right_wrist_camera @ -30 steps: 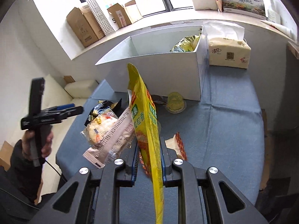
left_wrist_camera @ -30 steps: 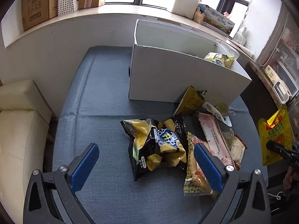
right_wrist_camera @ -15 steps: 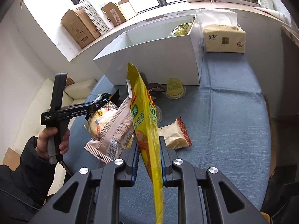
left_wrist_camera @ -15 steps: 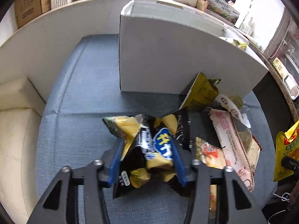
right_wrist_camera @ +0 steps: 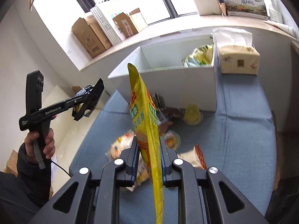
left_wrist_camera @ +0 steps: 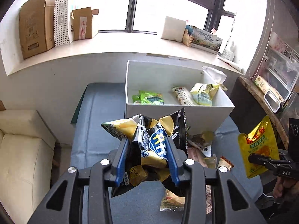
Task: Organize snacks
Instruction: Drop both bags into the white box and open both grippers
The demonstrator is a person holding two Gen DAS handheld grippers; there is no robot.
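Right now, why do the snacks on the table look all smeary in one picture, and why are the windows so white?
In the right wrist view the loose snack packets on the blue table are motion-blurred, while the yellow pouch stays sharp. In both views the window is washed out white by daylight. The left wrist view is sharp, with the fisheye bending the windowsill.

Yellow pouch (right_wrist_camera: pixel 147 130) runs off the right-wrist view's bottom edge. Chip bag (left_wrist_camera: pixel 149 149) hides the snacks beneath it. Loose packets (right_wrist_camera: pixel 119 147) beside the right gripper (right_wrist_camera: pixel 149 160) are motion-blurred, labels unreadable. White box (right_wrist_camera: pixel 168 85) front wall hides most of its contents.
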